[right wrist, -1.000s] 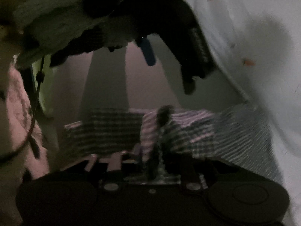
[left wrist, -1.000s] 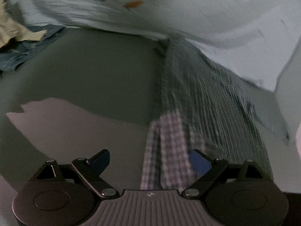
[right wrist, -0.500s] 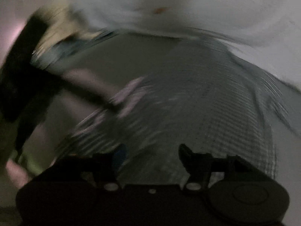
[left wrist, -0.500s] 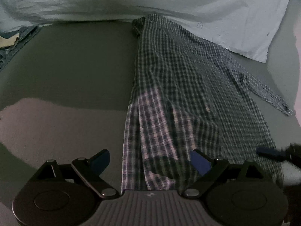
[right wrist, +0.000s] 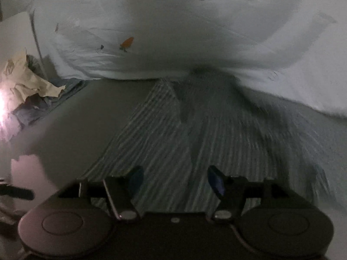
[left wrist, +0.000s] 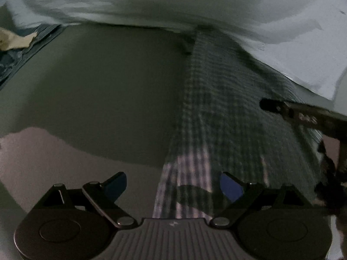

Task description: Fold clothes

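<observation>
Woven checked cloth shirt (left wrist: 227,112); matt, smooth grey surface (left wrist: 108,91); blue fingers (left wrist: 231,187) probably rubbery plastic.

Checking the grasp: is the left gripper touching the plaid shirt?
Cannot tell. The left wrist view shows the open left gripper over the plaid shirt, but blur hides any contact.

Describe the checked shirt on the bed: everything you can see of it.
The checked shirt is thin woven cloth in a dark and pale check, blurred in both views. It lies flat and lengthwise on the grey bed, its far end at or under the white sheet. Its near end catches pinkish light. The open left tool and open right tool sit over its near end, gripping nothing.
</observation>
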`<state>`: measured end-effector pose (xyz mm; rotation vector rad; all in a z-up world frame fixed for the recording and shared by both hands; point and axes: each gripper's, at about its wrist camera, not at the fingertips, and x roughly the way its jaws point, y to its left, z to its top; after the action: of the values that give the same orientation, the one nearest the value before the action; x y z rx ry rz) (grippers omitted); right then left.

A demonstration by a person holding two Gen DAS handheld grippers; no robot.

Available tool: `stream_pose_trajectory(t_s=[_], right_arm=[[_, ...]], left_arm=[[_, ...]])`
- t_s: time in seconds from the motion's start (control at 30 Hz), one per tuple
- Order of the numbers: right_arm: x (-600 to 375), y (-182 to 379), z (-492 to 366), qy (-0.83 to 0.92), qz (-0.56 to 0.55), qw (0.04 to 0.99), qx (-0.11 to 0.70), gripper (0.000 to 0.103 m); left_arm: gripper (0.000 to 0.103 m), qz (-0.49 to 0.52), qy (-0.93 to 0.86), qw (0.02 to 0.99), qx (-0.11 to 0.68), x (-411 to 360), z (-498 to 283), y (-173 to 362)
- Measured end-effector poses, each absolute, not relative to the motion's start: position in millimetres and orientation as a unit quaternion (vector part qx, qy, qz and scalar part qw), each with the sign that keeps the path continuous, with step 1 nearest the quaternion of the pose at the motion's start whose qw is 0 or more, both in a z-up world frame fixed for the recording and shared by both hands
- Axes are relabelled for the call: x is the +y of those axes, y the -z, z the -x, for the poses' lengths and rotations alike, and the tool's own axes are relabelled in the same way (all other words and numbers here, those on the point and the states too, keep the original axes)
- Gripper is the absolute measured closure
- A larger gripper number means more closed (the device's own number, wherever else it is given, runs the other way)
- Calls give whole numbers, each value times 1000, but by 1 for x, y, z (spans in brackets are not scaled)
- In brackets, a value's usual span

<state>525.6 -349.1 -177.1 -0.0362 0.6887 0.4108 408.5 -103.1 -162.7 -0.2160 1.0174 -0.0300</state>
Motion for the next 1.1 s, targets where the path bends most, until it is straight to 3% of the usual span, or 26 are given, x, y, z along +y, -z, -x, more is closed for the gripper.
stream_pose_trajectory(t_s=[0.1,0.13,0.2,0.4,0.5,0.6,0.77,0.83,1.1], right_arm=[[-339,189,-571,-219,27,915,337,38],[-335,190,-582,-233,26,910,342,53],[-326,194,-598,-257,23,895,365,99],[-360,201,-609,-188,-63,898,392,102],[-363,208,-610,-163,-63,900,400,96],[-364,201,-607,-129,-65,902,407,67],[-390,164,-571,-79,-118,910,388,46],[-399,158,-545,-76,-132,909,389,33],[-420,160,-425,-22,-111,902,418,16]], left_arm=[[10,115,-3,867,485,-100,-424,164],[10,118,-9,867,485,-99,-429,164],[10,126,-21,866,484,-97,-439,165],[10,144,-33,862,486,-93,-452,173],[10,141,-29,860,490,-92,-448,177],[10,134,-25,863,487,-88,-439,172],[10,149,-4,874,463,-77,-423,156],[10,156,12,876,455,-76,-418,152],[10,175,98,863,464,-110,-392,161]])
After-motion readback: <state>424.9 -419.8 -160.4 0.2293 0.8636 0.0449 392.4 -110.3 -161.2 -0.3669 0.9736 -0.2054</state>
